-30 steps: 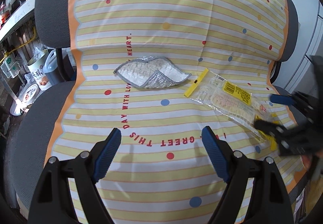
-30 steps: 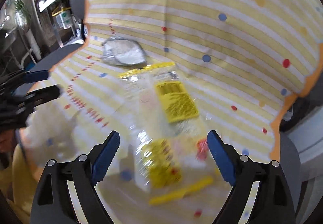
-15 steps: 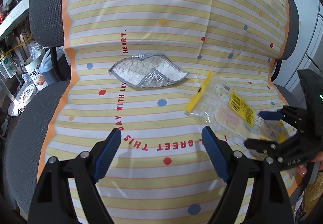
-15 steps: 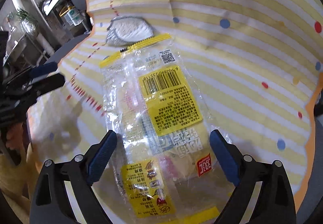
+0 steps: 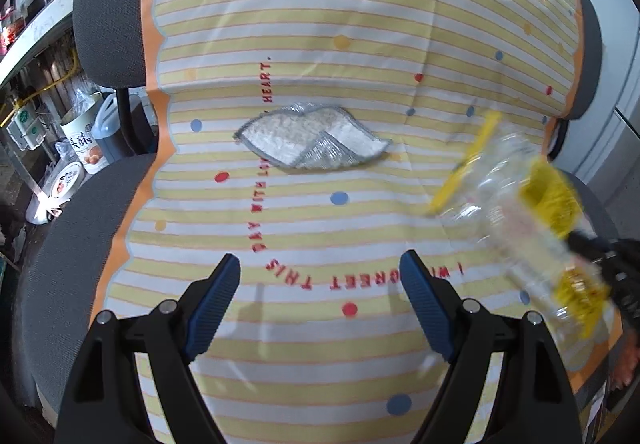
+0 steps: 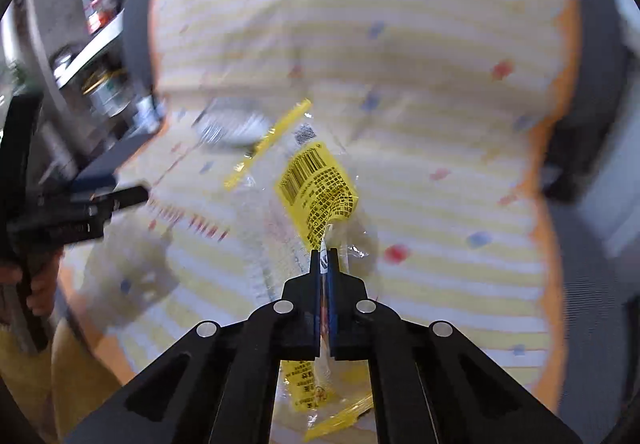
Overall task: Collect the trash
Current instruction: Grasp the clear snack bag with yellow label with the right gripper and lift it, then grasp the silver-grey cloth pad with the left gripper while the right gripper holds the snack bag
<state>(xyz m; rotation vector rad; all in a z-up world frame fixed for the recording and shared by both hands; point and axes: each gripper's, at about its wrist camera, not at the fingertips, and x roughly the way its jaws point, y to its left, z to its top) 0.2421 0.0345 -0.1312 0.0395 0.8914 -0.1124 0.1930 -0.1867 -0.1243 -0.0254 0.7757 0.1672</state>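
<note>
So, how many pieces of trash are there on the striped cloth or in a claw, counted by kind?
Clear plastic wrapper with yellow label: 1, pinched in the right claw
Silver foil pouch: 1, lying on the cloth
Total: 2

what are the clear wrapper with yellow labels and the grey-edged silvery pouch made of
Clear wrapper with yellow labels: thin glossy plastic film, see-through, crinkled, catching glare where the right gripper pinches it.
Grey-edged silvery pouch: probably metallised foil laminate; silver sheen, one corner folded over.
</note>
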